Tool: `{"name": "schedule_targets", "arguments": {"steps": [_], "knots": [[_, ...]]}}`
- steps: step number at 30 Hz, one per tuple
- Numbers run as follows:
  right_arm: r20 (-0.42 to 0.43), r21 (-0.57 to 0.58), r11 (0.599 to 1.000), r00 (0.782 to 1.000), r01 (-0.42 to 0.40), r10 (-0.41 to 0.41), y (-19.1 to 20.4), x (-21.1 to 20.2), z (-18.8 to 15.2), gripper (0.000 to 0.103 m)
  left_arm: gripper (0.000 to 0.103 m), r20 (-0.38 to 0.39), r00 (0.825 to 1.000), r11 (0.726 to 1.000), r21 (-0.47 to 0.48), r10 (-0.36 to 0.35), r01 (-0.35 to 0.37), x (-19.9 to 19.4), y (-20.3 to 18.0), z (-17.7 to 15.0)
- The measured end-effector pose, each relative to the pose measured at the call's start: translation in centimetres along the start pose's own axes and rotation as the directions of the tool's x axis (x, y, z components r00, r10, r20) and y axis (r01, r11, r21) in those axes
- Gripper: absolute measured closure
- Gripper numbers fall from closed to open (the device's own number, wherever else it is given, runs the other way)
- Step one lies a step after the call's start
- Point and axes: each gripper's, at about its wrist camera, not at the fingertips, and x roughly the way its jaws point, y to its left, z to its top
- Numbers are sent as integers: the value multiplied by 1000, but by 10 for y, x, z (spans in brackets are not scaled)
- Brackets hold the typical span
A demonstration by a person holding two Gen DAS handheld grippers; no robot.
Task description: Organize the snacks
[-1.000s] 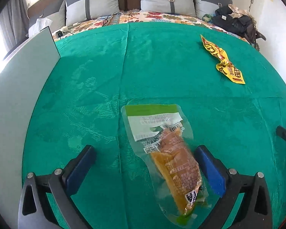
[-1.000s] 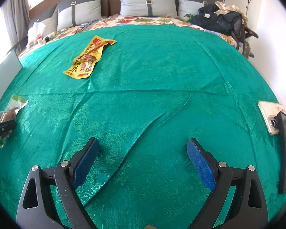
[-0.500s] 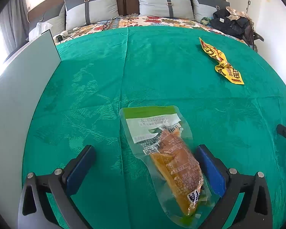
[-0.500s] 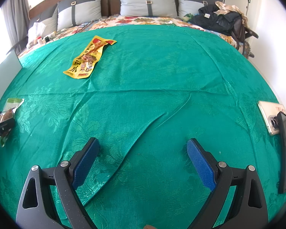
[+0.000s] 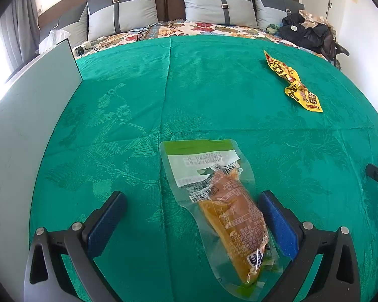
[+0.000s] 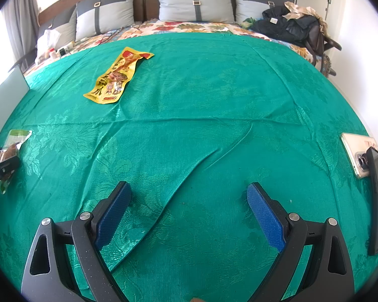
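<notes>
- Both pictures are bright, like daytime.
- The far left edge is so white that it is washed out; the light seems to come from there, by the curtain (image 5: 11, 32).
- The green cloth (image 6: 214, 88) shines in pale patches on its folds.
- The grey board (image 5: 25, 125) drops a dark shadow on the cloth beside it.
- The clear snack bag (image 5: 221, 206) has small shiny spots.
- The corners are black and round, and straight things bend near the edges.
- Most things look sharp.
</notes>
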Motion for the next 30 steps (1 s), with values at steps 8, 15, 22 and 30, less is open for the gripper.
{"name": "schedule_targets", "arguments": {"steps": [8,15,22,30], "knots": [[0,0,1000,1000,0,0,0,0,0,7,0,1,1000,1000,-3,-1,1,0,2,0],[-51,85,995,998,-43,47,5,2,48,9,0,2,1000,1000,-3,-2,2,0,2,0],[-116,76,989,984,-128,137,71,72,146,9,0,2,1000,1000,-3,-2,2,0,2,0],[-148,-83,995,988,-57,44,119,105,148,37,0,4,1000,1000,-5,-4,4,-1,2,1]]}}
